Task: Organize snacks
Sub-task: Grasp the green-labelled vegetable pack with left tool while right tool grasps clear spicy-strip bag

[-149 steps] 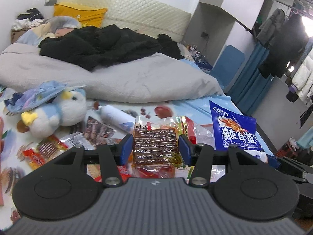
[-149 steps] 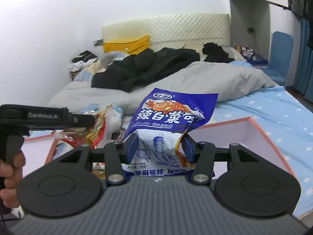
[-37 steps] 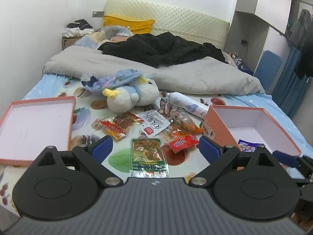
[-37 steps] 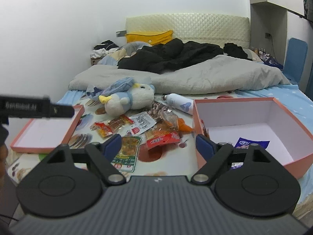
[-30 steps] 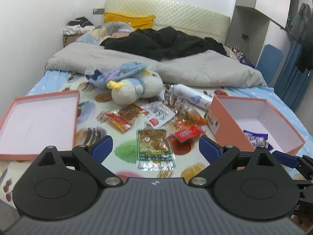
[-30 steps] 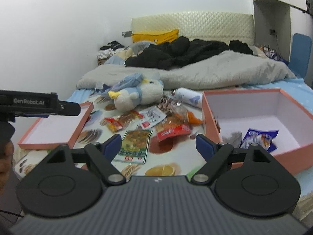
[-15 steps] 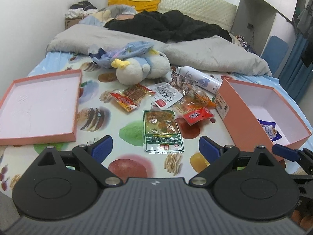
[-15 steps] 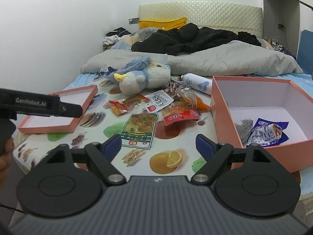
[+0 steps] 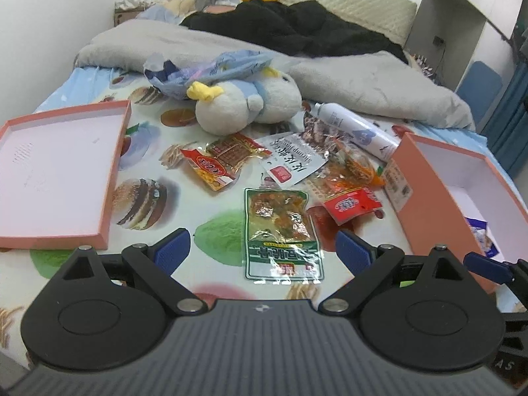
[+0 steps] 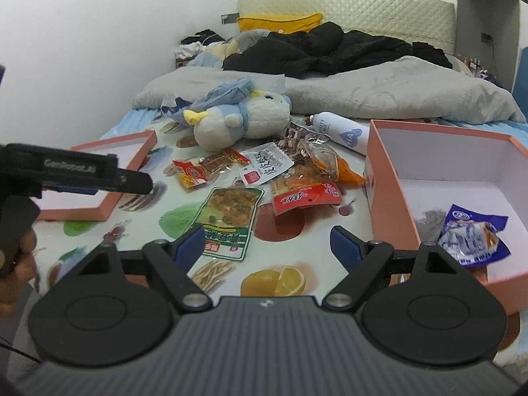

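My room is evenly and softly lit, with only faint shadows under the packets. In both views the fisheye bends the wall (image 10: 82, 33) and headboard (image 10: 346, 3) toward the edges. My left gripper body (image 10: 79, 171) looks blurred in the right view. Foil on the green packet (image 9: 280, 227) shows small glare.

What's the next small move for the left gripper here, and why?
Probably lower the left gripper onto the green packet: its jaws are open and empty, the packet lies flat right between them, nearest of the loose snacks, and the box stands open alongside.
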The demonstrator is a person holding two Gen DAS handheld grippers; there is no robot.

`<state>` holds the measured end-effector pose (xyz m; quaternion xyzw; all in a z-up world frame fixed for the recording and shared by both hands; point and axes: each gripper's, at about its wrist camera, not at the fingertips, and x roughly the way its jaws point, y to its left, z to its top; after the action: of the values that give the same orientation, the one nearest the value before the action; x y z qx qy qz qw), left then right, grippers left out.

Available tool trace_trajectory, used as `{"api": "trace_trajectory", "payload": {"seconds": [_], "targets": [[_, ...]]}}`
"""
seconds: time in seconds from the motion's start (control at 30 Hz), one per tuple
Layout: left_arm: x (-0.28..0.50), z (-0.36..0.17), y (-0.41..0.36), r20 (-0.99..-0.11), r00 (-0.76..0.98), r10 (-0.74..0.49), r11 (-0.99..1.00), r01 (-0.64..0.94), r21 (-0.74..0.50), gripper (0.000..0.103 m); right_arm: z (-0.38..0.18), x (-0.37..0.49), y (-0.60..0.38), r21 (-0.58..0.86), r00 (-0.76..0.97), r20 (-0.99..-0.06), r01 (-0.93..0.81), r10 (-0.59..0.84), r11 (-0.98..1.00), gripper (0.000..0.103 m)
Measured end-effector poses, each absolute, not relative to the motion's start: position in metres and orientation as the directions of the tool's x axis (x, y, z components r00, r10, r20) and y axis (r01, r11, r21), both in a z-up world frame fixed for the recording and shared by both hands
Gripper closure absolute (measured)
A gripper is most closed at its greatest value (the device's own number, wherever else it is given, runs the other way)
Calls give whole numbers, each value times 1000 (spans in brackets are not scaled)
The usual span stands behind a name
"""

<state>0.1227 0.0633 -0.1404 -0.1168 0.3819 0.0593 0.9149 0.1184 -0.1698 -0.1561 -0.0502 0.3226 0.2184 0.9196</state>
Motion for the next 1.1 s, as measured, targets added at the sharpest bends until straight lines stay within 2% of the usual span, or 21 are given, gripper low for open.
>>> {"api": "trace_trajectory", "payload": {"seconds": [0.2, 0.57, 0.67, 0.77, 0.8, 0.93, 1.1], "targets": [[161, -171, 70, -749, 662, -17, 964, -189, -188, 6, -173, 151, -154, 6, 672, -652, -458, 351, 889, 19], [239, -231, 82, -811, 571, -125, 954, -157, -257, 6, -218, 211, -115, -251, 655, -714, -570, 249, 782, 19], [255, -245, 81, -813, 571, -111, 958, -156, -240, 5, -231, 222, -106, -317, 651, -728, -597, 215, 737, 20], [270, -260, 75, -823, 556, -115, 962, -144, -232, 5, -246, 228, -97, -412, 659, -733, -630, 171, 658, 27], [273, -263, 74, -825, 554, -111, 964, -143, -226, 1, -250, 229, -95, -441, 664, -730, -641, 165, 629, 27], [282, -267, 66, -815, 571, -98, 977, -102, -189, 1, -261, 226, -87, -576, 721, -676, -647, 154, 499, 28], [295, -271, 64, -820, 566, -82, 991, -43, -129, 1, -275, 225, -80, -633, 739, -649, -657, 181, 410, 39]]}}
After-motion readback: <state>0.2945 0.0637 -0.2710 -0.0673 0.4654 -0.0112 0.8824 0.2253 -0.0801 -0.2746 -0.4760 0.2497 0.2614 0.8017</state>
